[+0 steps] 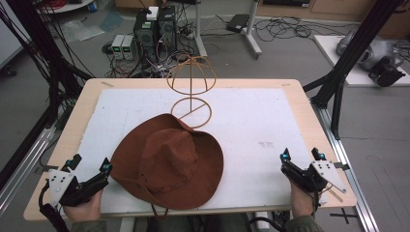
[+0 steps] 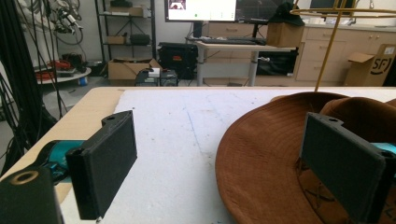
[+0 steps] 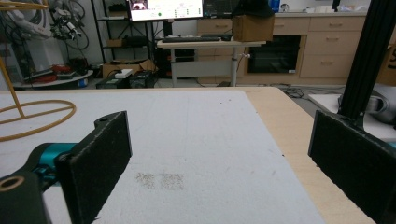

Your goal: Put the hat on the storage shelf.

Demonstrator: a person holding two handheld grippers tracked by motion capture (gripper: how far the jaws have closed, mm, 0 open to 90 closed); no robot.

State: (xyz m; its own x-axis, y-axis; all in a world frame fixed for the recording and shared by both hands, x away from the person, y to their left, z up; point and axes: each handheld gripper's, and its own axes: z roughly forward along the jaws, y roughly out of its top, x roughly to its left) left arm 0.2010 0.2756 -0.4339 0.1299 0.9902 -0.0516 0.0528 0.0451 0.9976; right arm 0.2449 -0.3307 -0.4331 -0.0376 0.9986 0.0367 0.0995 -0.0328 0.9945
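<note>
lying crown-up on the white mat (image 1: 251, 125), brown hat (image 1: 169, 162) sits at the near edge, its far brim over the base ring of the wire hat stand (image 1: 191, 92). left gripper (image 1: 90, 168) just beside the brim, jaws wide, empty. right gripper (image 1: 300, 155) well apart, jaws wide, empty.

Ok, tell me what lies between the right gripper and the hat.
Nothing: in the high view, only bare white mat separates the right gripper from the hat.
</note>
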